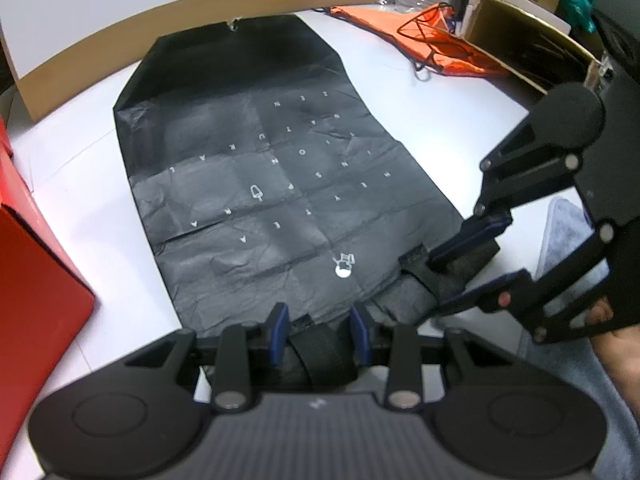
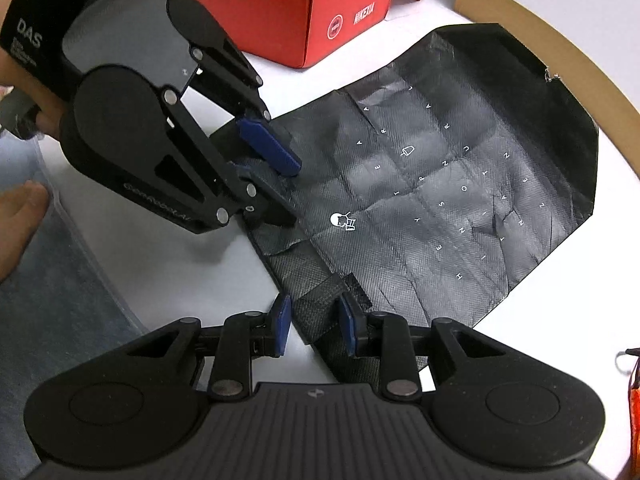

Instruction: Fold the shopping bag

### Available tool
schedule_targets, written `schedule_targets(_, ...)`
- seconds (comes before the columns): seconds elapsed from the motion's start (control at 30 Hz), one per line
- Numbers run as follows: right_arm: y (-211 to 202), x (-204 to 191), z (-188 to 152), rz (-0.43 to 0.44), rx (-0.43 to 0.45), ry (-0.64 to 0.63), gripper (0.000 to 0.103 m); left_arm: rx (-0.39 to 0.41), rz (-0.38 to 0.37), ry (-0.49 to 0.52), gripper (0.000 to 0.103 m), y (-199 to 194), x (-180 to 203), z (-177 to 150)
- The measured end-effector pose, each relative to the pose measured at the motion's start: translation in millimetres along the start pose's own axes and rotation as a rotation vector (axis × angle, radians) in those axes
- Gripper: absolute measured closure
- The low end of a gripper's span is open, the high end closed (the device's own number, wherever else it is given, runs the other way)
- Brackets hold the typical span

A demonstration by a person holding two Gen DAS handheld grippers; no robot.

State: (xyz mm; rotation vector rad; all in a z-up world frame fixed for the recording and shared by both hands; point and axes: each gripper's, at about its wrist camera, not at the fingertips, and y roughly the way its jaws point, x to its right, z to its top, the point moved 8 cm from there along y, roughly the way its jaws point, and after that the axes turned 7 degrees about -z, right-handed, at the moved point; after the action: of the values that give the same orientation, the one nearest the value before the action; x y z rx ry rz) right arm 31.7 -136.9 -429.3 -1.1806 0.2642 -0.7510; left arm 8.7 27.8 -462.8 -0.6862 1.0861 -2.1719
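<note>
Left wrist view: we see the black shopping bag [image 1: 256, 168] spread flat on the white table [image 1: 80, 184], its far end near the cardboard wall [image 1: 200, 12] along the table's back edge. Our left gripper [image 1: 319, 330] straddles a black strap [image 1: 324, 354] at the bag's near edge; whether its blue pads press the strap we cannot tell. The right gripper [image 1: 464, 280] reaches the bag's near right corner, with dark fabric between its fingers. A red box [image 1: 36, 264] sits at the table's left edge, an orange bag [image 1: 436, 40] at the far right corner.

Right wrist view: we see the right gripper [image 2: 316, 326] with jaws apart and widening, a strap [image 2: 320, 312] lying loose between them. The left gripper [image 2: 276, 184] is clamped on the bag's [image 2: 460, 184] near edge. The red box [image 2: 288, 12] stands beyond.
</note>
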Motion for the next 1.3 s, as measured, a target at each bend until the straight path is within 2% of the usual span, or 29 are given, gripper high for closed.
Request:
schedule_targets(0.3, 5, 1, -2, -0.021, 0.001, -0.035, 0.067, -0.008, -0.007, -0.007, 0.067, 2, 4, 5)
schedule_targets(0.8, 5, 11, -4, 0.0, -0.008, 0.003, 0.065, 0.011, 0.025, -0.057, 0.068, -9, 8, 13)
schedule_targets(0.9, 6, 12, -4, 0.002, -0.01, 0.013, 0.064, 0.01, 0.013, -0.042, 0.065, -10, 12, 12)
schedule_targets(0.97, 6, 12, -4, 0.007, -0.011, 0.021, 0.064, 0.002, 0.002, -0.034, 0.055, -9, 16, 11)
schedule_targets(1.1, 6, 12, -4, 0.008, -0.011, 0.025, 0.064, -0.021, 0.017, 0.018, 0.053, -4, 23, 8)
schedule_targets(1.3, 5, 17, -4, 0.026, -0.013, 0.075, 0.064, -0.035, 0.035, 0.03, 0.053, -1, 22, 4)
